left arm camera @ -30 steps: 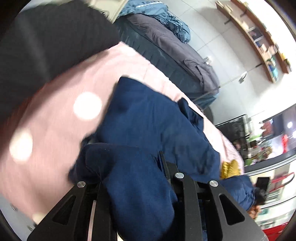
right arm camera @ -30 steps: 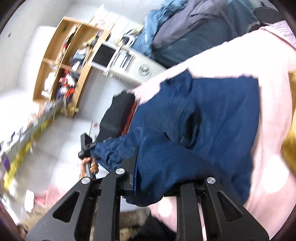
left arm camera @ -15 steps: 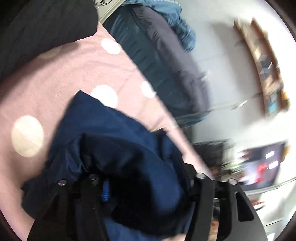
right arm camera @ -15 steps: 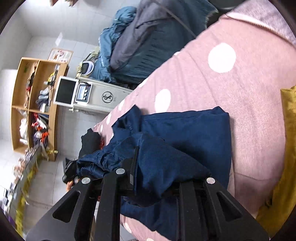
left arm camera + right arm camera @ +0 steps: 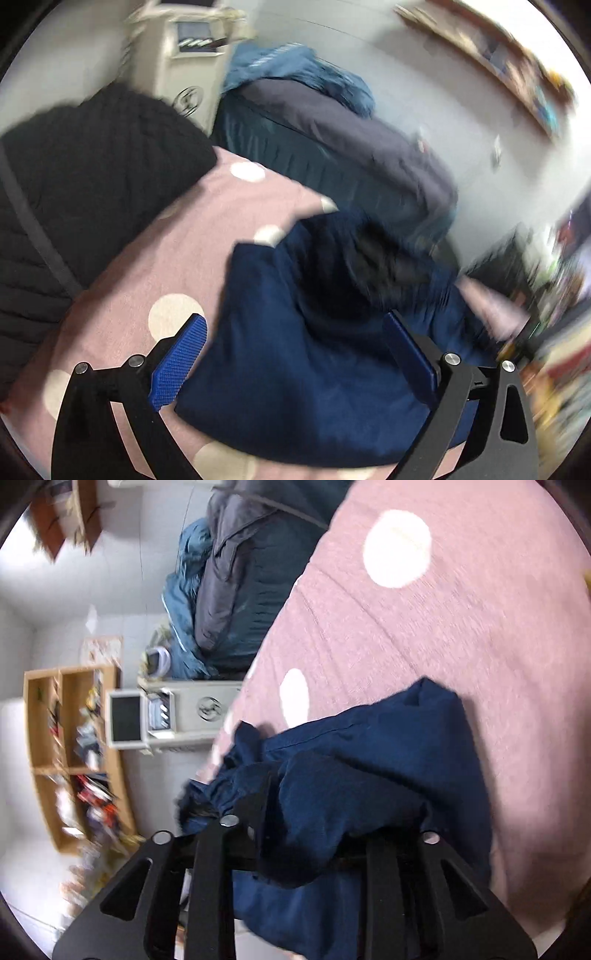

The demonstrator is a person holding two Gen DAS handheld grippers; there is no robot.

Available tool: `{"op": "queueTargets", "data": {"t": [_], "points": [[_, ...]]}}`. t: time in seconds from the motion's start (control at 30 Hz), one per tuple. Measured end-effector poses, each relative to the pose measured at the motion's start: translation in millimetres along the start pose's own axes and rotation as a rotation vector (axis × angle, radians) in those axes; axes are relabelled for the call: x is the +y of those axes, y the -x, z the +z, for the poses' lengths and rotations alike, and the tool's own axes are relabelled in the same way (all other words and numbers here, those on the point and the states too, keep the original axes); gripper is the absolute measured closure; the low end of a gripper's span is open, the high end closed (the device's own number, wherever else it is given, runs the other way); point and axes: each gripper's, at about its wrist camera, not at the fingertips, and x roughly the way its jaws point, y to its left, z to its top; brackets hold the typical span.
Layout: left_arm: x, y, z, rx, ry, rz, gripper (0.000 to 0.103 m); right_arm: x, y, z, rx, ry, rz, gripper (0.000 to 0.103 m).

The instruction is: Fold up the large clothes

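A navy blue garment [image 5: 314, 350] lies bunched on a pink sheet with white dots [image 5: 166, 258]. In the left wrist view my left gripper [image 5: 295, 350] is open, its blue-padded fingers [image 5: 177, 362] spread on either side of the garment, holding nothing. In the right wrist view the same navy garment [image 5: 369, 768] is folded over on the pink sheet [image 5: 461, 627], and my right gripper [image 5: 314, 853] is shut on a bunch of its cloth. The pinched part hides the fingertips.
A black knitted garment [image 5: 81, 184] lies on the sheet at the left. A pile of dark grey and teal bedding [image 5: 332, 140] sits beyond the sheet's edge. A white machine [image 5: 177, 716] and wooden shelves [image 5: 74, 757] stand by the wall.
My left gripper has opened and let go of the navy garment, which now lies on the sheet between its fingers. My right gripper keeps its hold and has moved lower over the sheet.
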Motion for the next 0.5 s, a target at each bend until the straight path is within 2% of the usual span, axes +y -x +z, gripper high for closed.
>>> {"op": "queueTargets", "data": {"t": [0.03,0.1,0.17,0.2,0.23,0.27,0.33,0.4,0.47,0.5], "points": [[-12,-2,-10,-0.008,-0.049,0.022,0.009,-2,5,-2,-0.012,-0.041,0.054,0.059],[-42,-10,-35,-0.032,-0.140,0.062,0.008,-1,19,-8,-0.057,-0.105,0.162,0.032],[-55,-12,-57,-0.042,-0.185,0.072,0.007,5,37,-14,-0.112,-0.134,0.263,0.024],[-65,-14,-67,-0.044,-0.203,0.074,0.007,14,49,-18,-0.137,-0.121,0.293,0.024],[-69,-17,-70,-0.045,-0.209,0.074,0.007,23,57,-22,-0.143,-0.088,0.288,0.024],[-75,-20,-77,-0.048,-0.218,0.070,0.007,34,63,-27,-0.143,-0.029,0.255,0.024],[-84,-25,-84,-0.045,-0.229,0.070,0.007,73,69,-52,-0.136,0.246,0.025,0.024],[-90,-34,-92,-0.031,-0.246,0.091,0.007,103,61,-92,-0.138,0.551,-0.230,0.024],[-94,-35,-96,-0.016,-0.263,0.111,0.007,116,45,-138,-0.133,0.792,-0.407,0.024],[-96,-36,-98,-0.015,-0.271,0.125,0.007,116,36,-158,-0.130,0.876,-0.460,0.024]]}}
